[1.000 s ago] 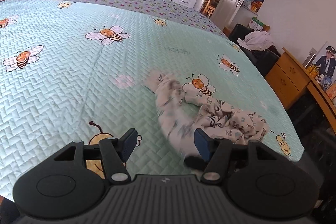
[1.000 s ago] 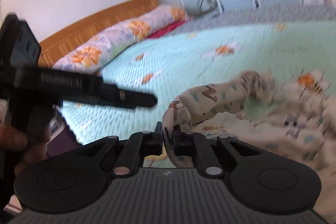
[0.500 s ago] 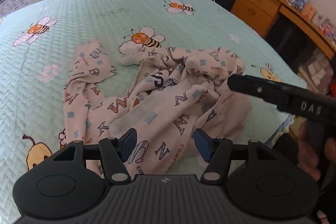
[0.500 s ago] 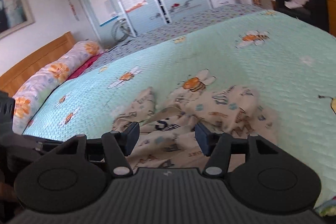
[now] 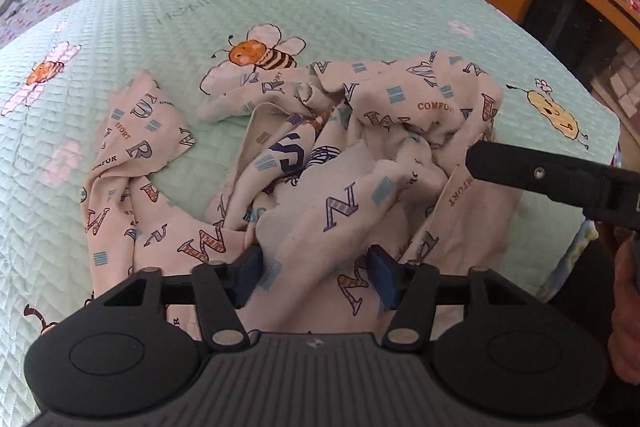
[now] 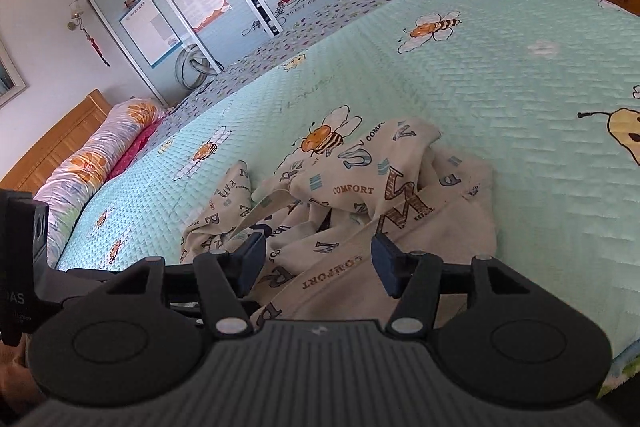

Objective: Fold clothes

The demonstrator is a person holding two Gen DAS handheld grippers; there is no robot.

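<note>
On the bee quilt (image 5: 360, 7), crumpled garment (image 5: 340, 187), left claw (image 5: 316, 275) closing around it; right claw (image 6: 318, 267) agape.

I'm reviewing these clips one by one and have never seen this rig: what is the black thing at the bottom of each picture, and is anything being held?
Each picture comes from a camera on a hand-held black two-finger gripper, looking along its fingers. The left gripper is closing over a fold of the crumpled cream letter-printed garment; its pads do not visibly pinch it yet. The right gripper stands open above the same garment. It lies unfolded on the mint-green quilted bee-print bedspread.
</note>
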